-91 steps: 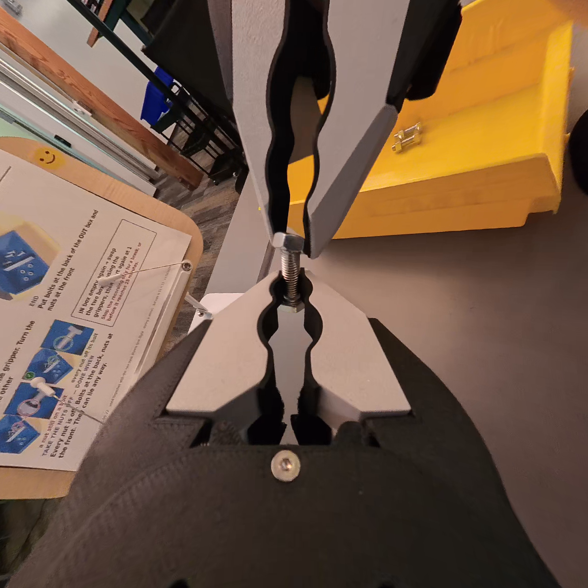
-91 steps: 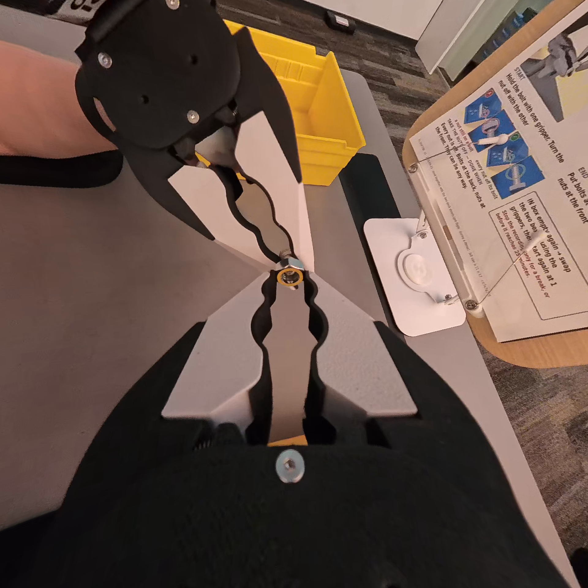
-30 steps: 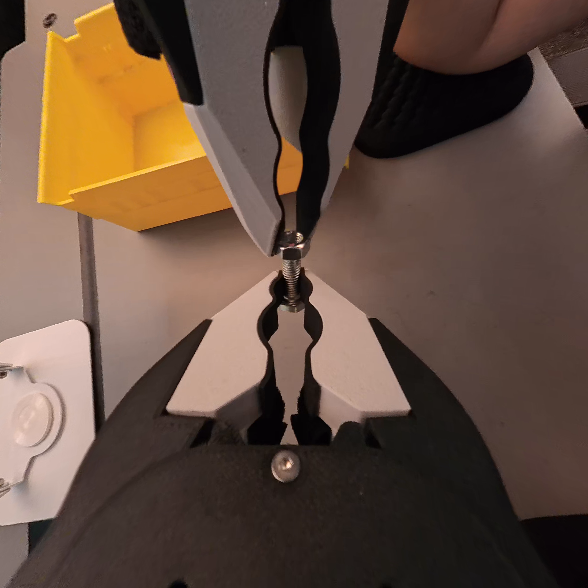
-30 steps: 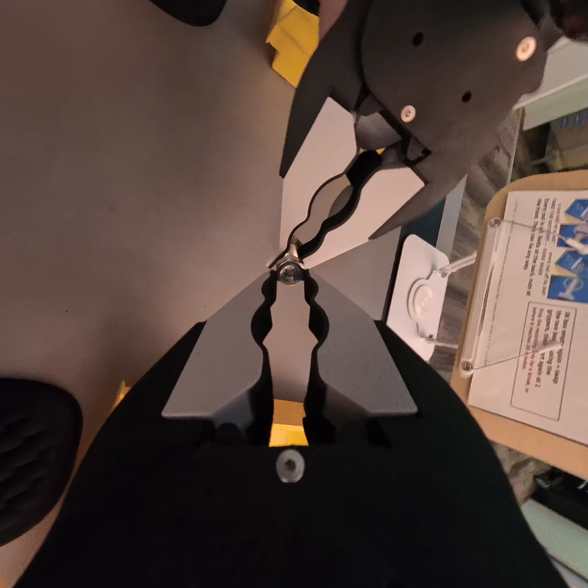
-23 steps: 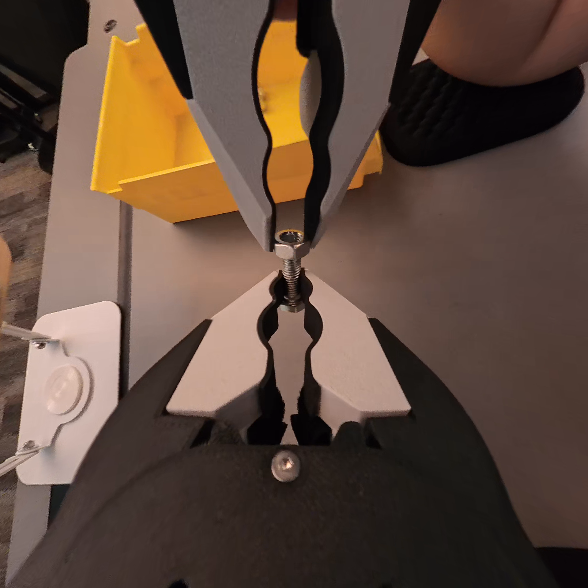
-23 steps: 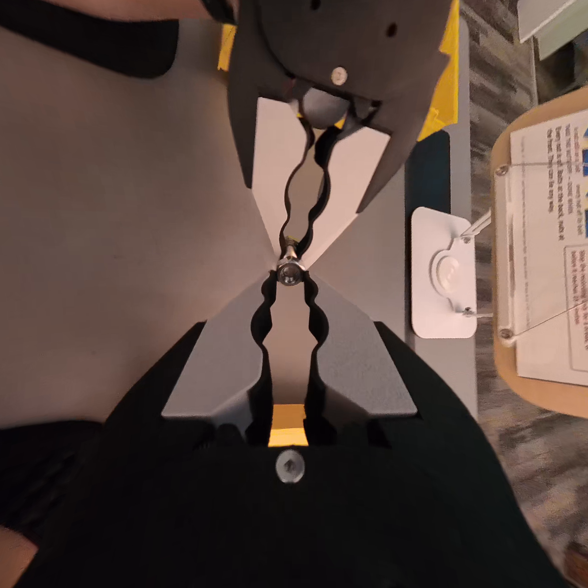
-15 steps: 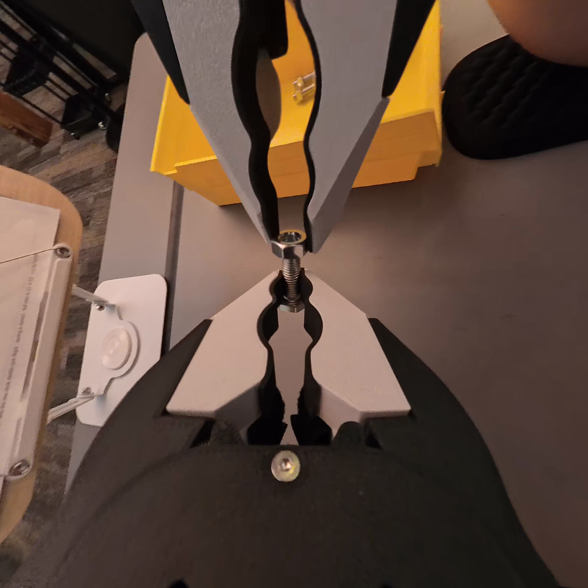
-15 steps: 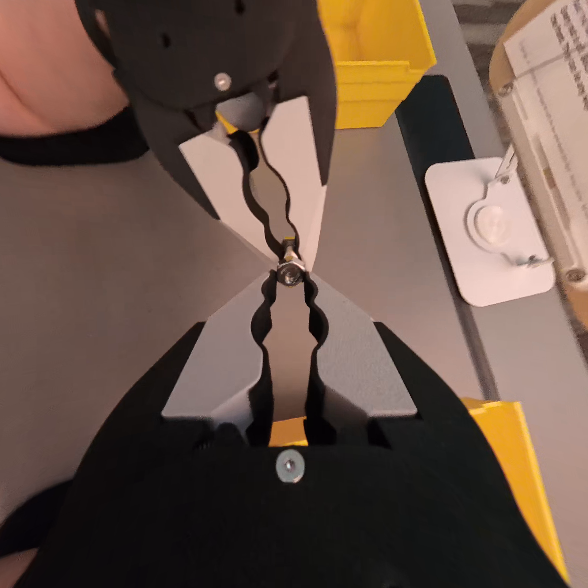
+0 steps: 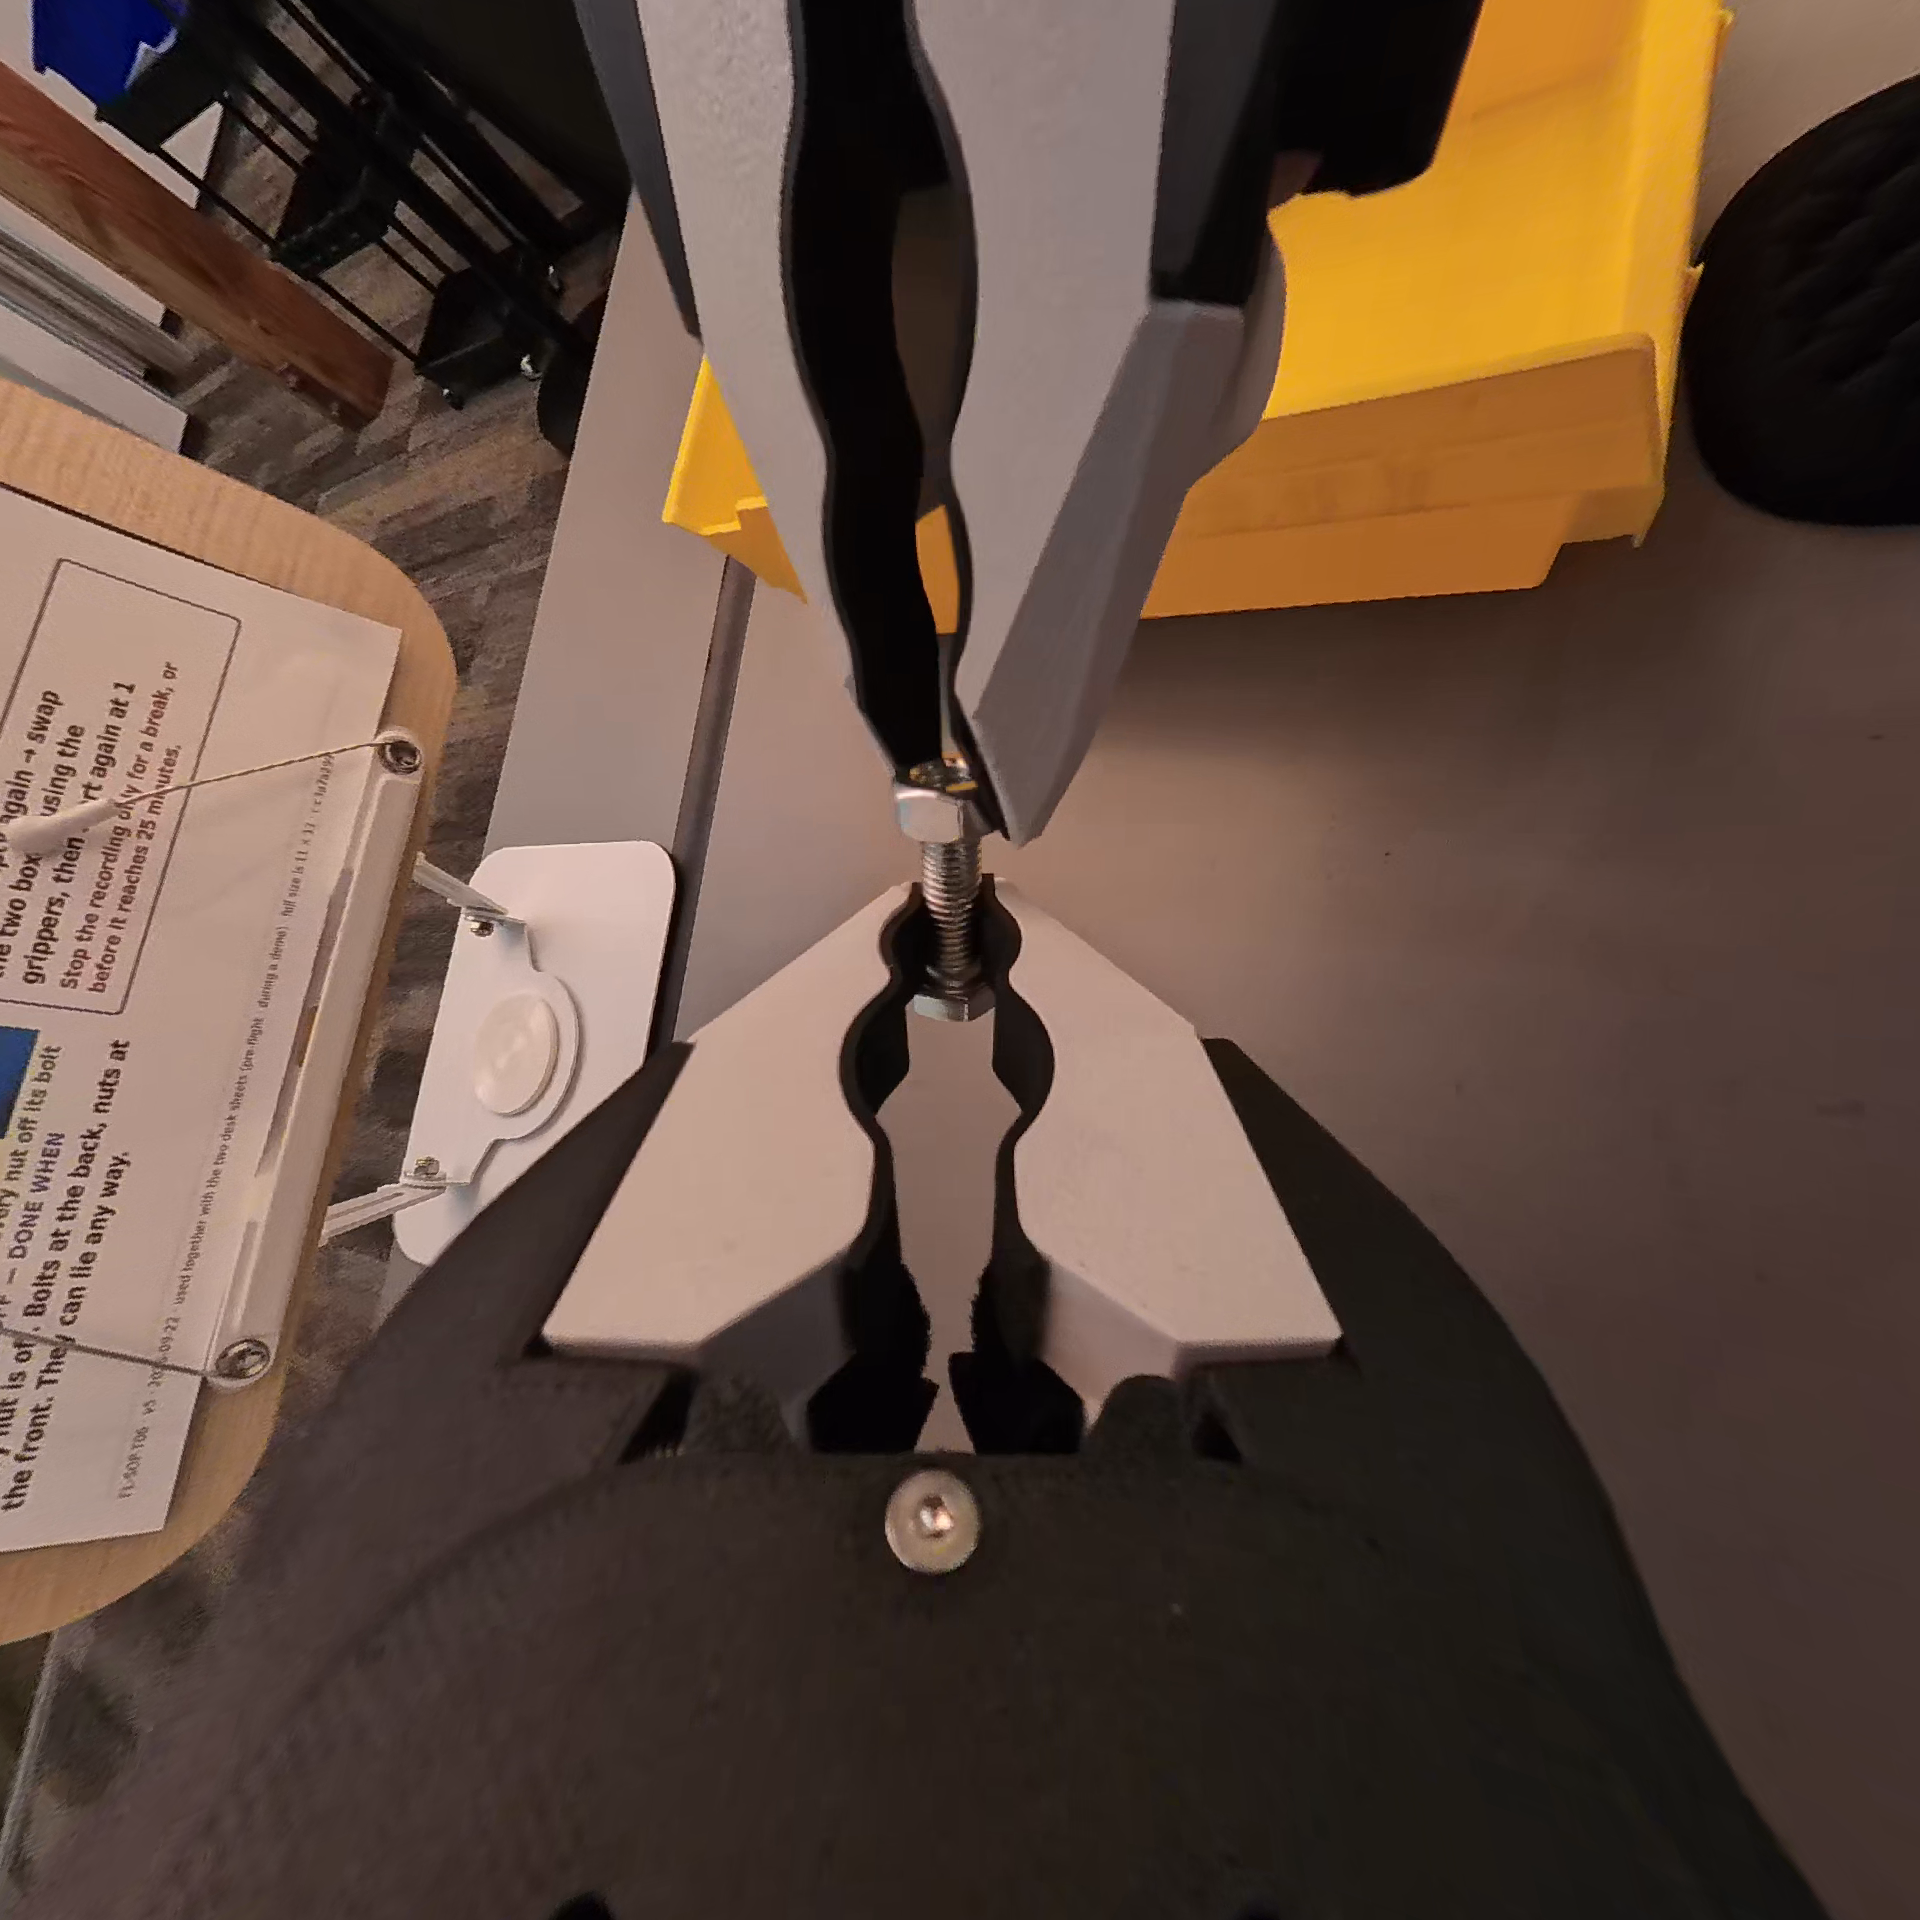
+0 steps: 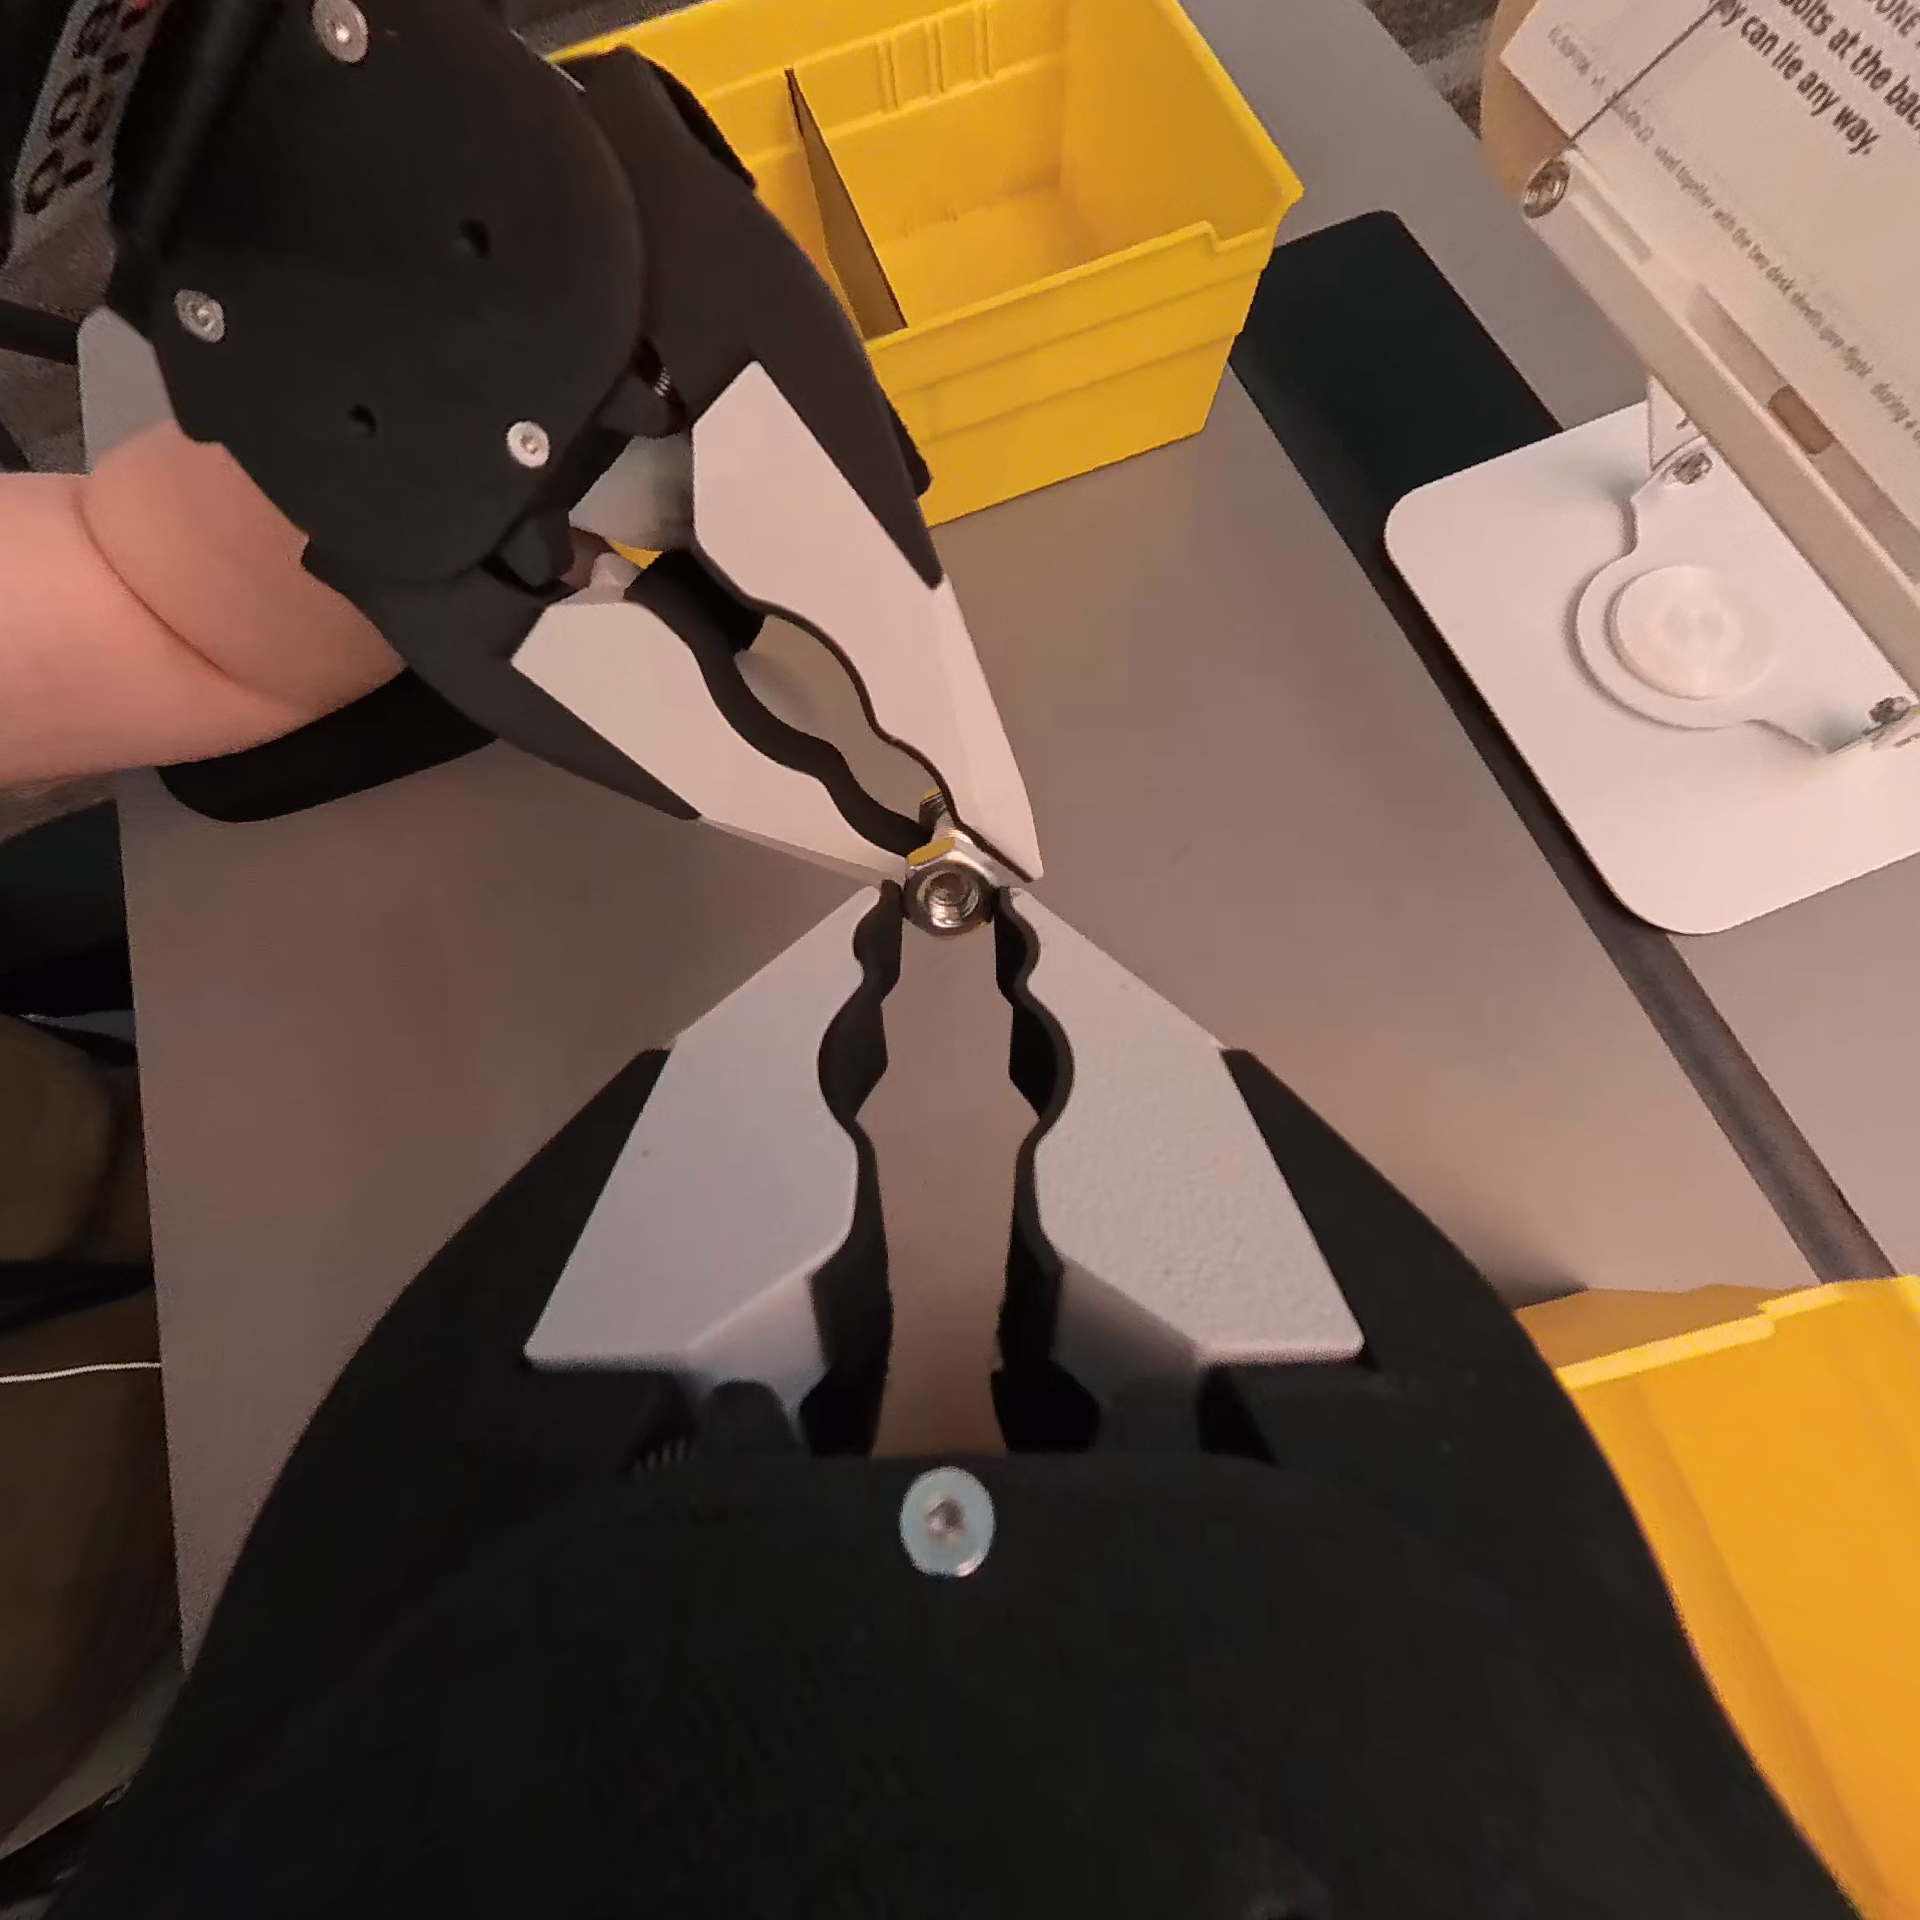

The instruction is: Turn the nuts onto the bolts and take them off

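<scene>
My left gripper (image 9: 951,920) is shut on a silver bolt (image 9: 949,914), with the bolt head (image 9: 948,1003) just inside the jaws and the threaded shaft pointing forward. My right gripper (image 10: 943,902) is shut on a hex nut (image 10: 943,896) that sits on the tip of that bolt. In the left wrist view the right gripper (image 9: 940,774) comes down from above onto the nut (image 9: 935,816). In the right wrist view the left gripper (image 10: 935,831) reaches in from the upper left. The pair is held above the grey table (image 10: 1195,727).
A yellow bin (image 9: 1455,364) stands behind; in the right wrist view it (image 10: 1039,208) shows a divider, and a second yellow bin (image 10: 1714,1455) lies at lower right. A white stand base (image 10: 1662,675) and an instruction sheet (image 9: 156,987) are at the table's side. A forearm (image 10: 156,623) rests on a black pad (image 9: 1818,312). Less than 4 cm separates the two grippers' tips.
Both views have swung round the bolt's axis, so the bin, stand and sheet shifted around the frame. Both grips hold as before, with the nut still at the bolt's tip.
</scene>
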